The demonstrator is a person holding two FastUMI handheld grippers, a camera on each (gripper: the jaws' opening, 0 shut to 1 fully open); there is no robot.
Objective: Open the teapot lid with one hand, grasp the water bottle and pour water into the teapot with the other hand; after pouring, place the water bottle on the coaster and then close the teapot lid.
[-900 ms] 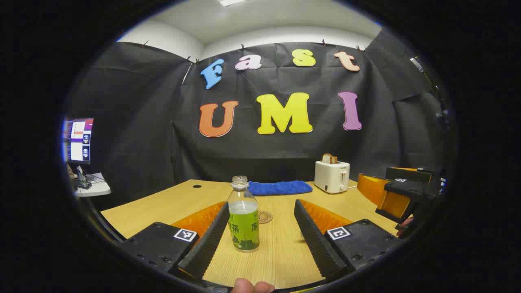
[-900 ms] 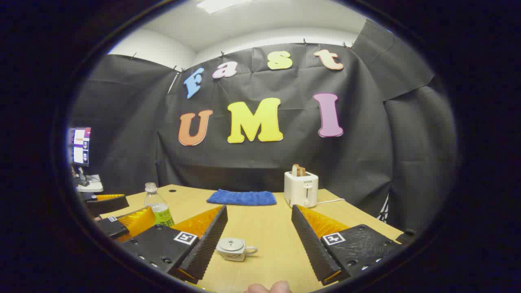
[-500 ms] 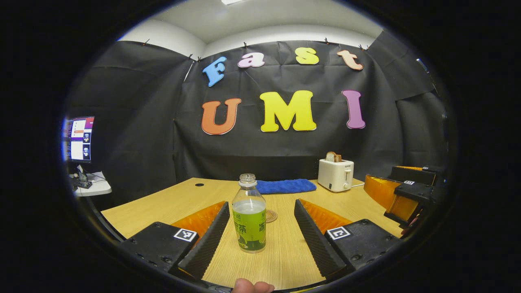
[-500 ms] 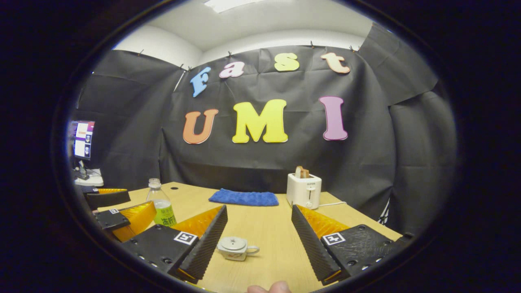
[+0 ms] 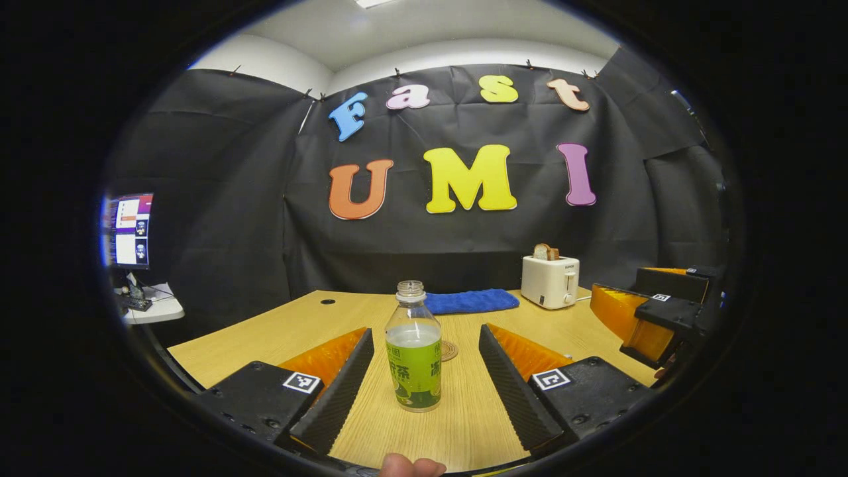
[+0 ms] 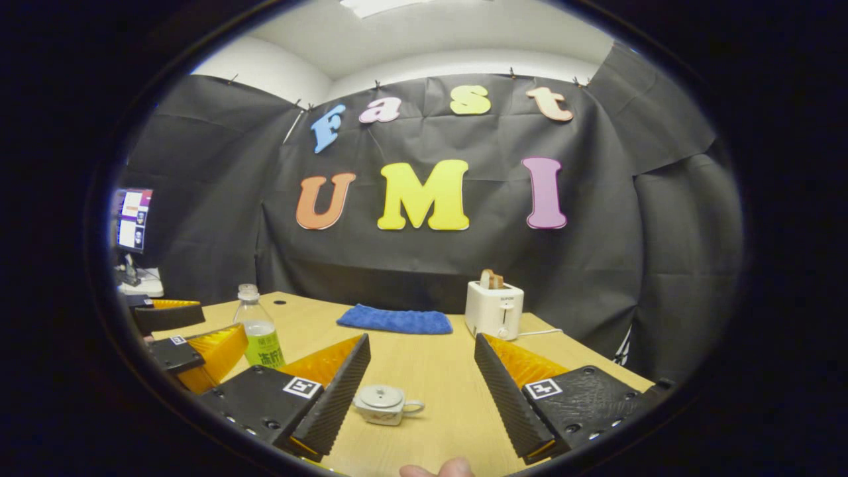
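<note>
Between the left gripper's [image 5: 424, 391] wide-open fingers stands the water bottle [image 5: 414, 354], ungrasped; the right gripper [image 6: 421, 397], equally open, approaches the teapot [image 6: 381, 405], lid on.

Toaster [image 5: 550, 282], blue cloth [image 5: 472, 301], perhaps monitor [image 5: 127, 229].

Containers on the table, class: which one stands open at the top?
The water bottle: its neck has no cap. The teapot has its lid on, and the toaster holds bread in its slot.
</note>
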